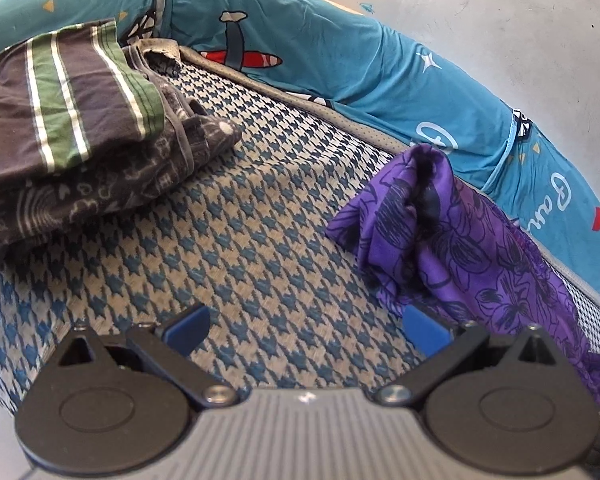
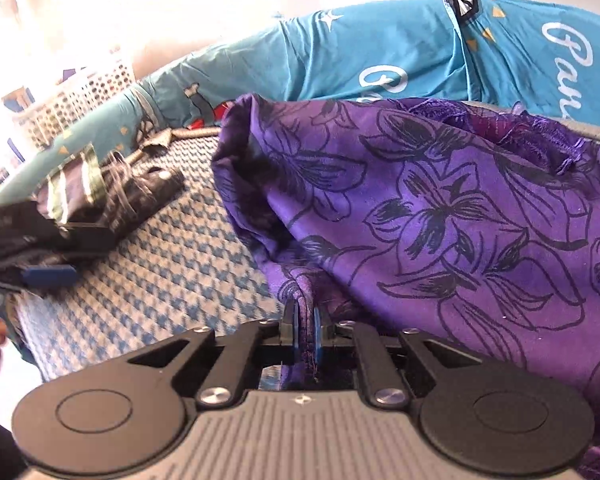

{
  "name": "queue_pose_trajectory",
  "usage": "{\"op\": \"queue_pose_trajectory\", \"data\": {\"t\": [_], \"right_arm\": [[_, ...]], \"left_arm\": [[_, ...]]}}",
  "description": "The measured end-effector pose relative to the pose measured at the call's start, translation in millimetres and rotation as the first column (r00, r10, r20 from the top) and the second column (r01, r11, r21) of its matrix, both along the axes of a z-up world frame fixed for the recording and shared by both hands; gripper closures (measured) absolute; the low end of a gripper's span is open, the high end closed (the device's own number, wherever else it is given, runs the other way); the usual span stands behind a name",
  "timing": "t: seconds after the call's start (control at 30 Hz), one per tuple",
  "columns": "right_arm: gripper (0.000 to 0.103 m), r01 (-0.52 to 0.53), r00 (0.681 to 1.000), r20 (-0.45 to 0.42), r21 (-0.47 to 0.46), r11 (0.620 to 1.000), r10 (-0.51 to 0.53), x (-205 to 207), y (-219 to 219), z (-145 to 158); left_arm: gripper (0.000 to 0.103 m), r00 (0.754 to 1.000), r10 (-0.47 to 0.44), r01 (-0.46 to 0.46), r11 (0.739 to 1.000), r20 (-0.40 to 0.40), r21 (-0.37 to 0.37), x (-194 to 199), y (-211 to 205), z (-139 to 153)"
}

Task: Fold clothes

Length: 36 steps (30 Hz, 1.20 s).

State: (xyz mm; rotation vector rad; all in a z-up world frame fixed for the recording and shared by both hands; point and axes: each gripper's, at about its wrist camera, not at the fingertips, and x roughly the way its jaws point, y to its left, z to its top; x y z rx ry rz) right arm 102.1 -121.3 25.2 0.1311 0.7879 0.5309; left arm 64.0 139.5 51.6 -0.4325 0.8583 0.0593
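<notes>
Left wrist view, left to right: folded stack at the mat's far left edge, striped green-and-grey garment (image 1: pixel 56 108) on top of a dark patterned garment (image 1: pixel 100 196). Bare houndstooth mat (image 1: pixel 228 240) in the middle. Purple floral garment (image 1: pixel 460 240) bunched at the mat's right edge, against the teal printed sheet (image 1: pixel 340 52) that runs along the far side. Left gripper (image 1: pixel 306 328) jaws wide apart, nothing between them, over bare mat just beside the purple cloth.

Right wrist view: left gripper's blue pad at the left margin; right gripper (image 2: pixel 306 332) in the middle, jaws nearly closed, pinching a fold of the purple garment's near edge.

Step in hand, by my reading: picking up the next piece, unfolded as yet. Next move calls for the left gripper to take a second edge or corner, so the cloth can be spread flat on the mat's clear middle.
</notes>
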Motion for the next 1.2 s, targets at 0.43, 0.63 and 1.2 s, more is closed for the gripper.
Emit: {"op": "queue_pose_trajectory", "data": {"t": [0.43, 0.63, 1.2], "right_arm": [[0.094, -0.292, 0.956, 0.072, 0.174, 0.940, 0.284, -35, 25, 31], [0.094, -0.350, 0.936, 0.091, 0.172, 0.921, 0.339, -40, 30, 35], [0.080, -0.317, 0.947, 0.096, 0.146, 0.937, 0.305, -39, 17, 40]], "left_arm": [[0.000, 0.989, -0.116, 0.087, 0.953, -0.087, -0.289, 18, -18, -29], [0.001, 0.987, -0.153, 0.131, 0.953, -0.059, -0.273, 21, -32, -26], [0.083, 0.995, 0.040, -0.047, 0.996, -0.091, -0.077, 26, -10, -28]]}}
